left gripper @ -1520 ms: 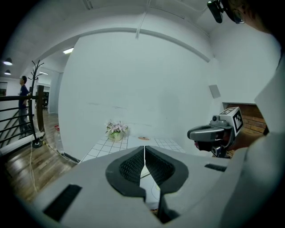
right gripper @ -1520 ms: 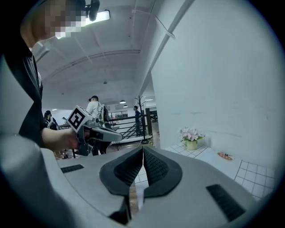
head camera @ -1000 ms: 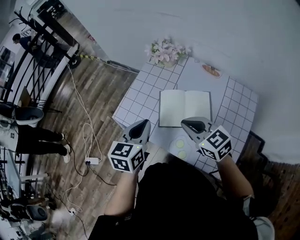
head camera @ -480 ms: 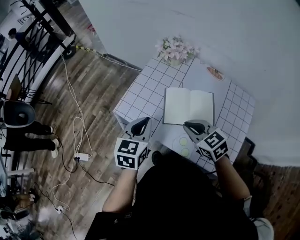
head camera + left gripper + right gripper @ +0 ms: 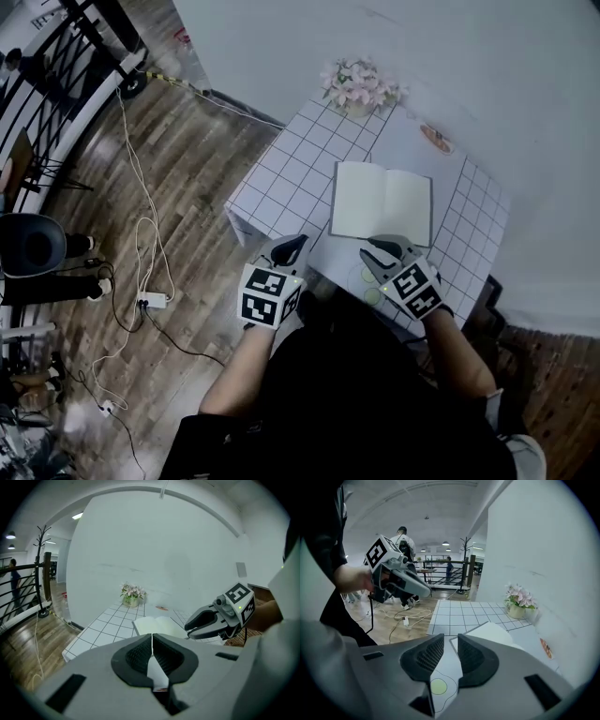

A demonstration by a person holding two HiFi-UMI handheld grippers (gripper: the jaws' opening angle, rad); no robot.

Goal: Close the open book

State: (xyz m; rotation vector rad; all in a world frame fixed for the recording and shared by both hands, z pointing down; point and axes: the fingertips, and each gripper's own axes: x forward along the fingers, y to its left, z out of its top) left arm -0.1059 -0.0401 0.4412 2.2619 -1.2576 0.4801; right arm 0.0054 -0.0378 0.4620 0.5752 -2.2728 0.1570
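Open book (image 5: 382, 202), flat rectangular pale pages, on grid-patterned table (image 5: 291, 178)

Bare gridded tabletop (image 5: 281, 183) lies open left of the open book (image 5: 382, 202), flower pot (image 5: 361, 86) crowds far edge, wall (image 5: 469, 56) stands close behind

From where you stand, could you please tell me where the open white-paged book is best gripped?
Probably the near right corner of the open white-paged book, approached from the near right side: it lies flat, spine running away, so only thin cover edges offer purchase.
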